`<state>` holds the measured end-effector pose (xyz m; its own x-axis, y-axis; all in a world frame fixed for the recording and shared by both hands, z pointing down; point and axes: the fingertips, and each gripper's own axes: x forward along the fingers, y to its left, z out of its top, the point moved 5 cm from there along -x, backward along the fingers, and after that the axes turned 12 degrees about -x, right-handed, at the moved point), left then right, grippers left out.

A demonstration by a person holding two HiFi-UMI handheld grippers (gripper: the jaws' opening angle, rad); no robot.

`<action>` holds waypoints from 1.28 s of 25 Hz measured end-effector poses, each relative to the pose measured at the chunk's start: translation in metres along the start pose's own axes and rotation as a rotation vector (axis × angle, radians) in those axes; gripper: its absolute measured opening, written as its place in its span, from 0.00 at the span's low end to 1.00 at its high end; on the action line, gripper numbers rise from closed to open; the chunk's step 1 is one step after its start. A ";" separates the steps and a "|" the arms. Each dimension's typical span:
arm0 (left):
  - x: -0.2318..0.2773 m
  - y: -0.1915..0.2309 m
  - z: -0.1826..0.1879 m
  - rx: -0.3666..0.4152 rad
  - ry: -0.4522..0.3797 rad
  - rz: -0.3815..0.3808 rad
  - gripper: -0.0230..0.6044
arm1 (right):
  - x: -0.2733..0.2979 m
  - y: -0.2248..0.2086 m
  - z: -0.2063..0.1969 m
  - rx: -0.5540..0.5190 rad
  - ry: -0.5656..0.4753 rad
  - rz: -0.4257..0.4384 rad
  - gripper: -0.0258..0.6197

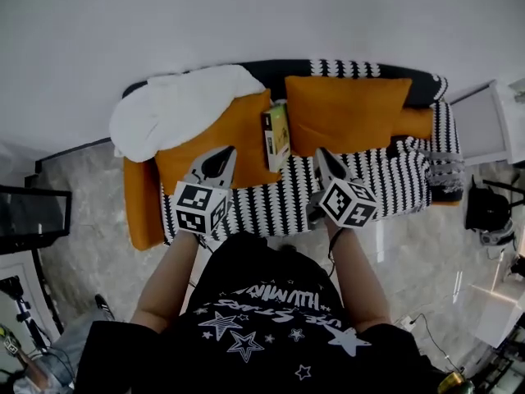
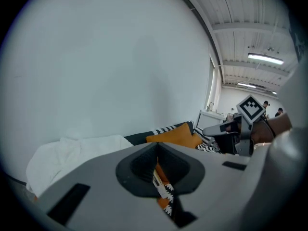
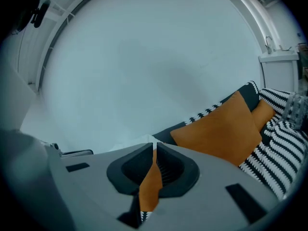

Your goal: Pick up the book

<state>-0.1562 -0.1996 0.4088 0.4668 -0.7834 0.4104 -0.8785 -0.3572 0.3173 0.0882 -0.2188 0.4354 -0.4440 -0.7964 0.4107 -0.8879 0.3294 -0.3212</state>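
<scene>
The book, green and yellow, lies on the sofa in the gap between two orange cushions, its spine running front to back. My left gripper hovers over the left orange cushion, just left of the book, its jaws shut with nothing in them. My right gripper hangs over the striped seat just right of the book, also shut and empty. In the left gripper view the left gripper shows only a thin slit between its jaws. The right gripper looks the same in its own view. Neither touches the book.
The sofa has a black-and-white patterned cover and stands against a plain wall. A white blanket is heaped on its left end, and a second orange cushion leans at the back right. A white cabinet stands right of the sofa.
</scene>
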 end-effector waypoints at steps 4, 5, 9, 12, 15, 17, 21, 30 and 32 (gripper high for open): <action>0.009 0.021 0.000 -0.011 0.022 -0.018 0.05 | 0.024 0.010 -0.005 -0.016 0.011 -0.034 0.10; 0.011 0.026 -0.001 -0.012 0.028 -0.022 0.05 | 0.030 0.012 -0.008 -0.021 0.018 -0.041 0.10; 0.020 0.048 -0.006 -0.011 0.055 -0.036 0.05 | 0.051 0.018 -0.021 -0.033 0.051 -0.070 0.10; 0.027 0.062 -0.014 -0.014 0.086 -0.042 0.05 | 0.062 0.020 -0.033 -0.010 0.071 -0.085 0.10; 0.035 0.075 -0.022 -0.022 0.111 -0.034 0.05 | 0.074 0.017 -0.048 0.017 0.098 -0.106 0.10; 0.041 0.082 -0.026 -0.032 0.121 -0.031 0.05 | 0.082 0.016 -0.055 0.004 0.118 -0.122 0.10; 0.053 0.091 -0.030 -0.026 0.138 -0.028 0.05 | 0.098 0.019 -0.059 -0.055 0.131 -0.127 0.10; 0.084 0.105 -0.046 -0.027 0.144 -0.027 0.05 | 0.124 0.022 -0.075 -0.140 0.167 -0.124 0.11; 0.093 0.106 -0.052 -0.028 0.139 -0.023 0.05 | 0.129 0.019 -0.083 -0.141 0.178 -0.119 0.17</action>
<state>-0.2010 -0.2837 0.5245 0.4981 -0.6962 0.5169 -0.8651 -0.3584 0.3509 0.0040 -0.2730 0.5526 -0.3389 -0.7359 0.5862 -0.9375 0.3164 -0.1447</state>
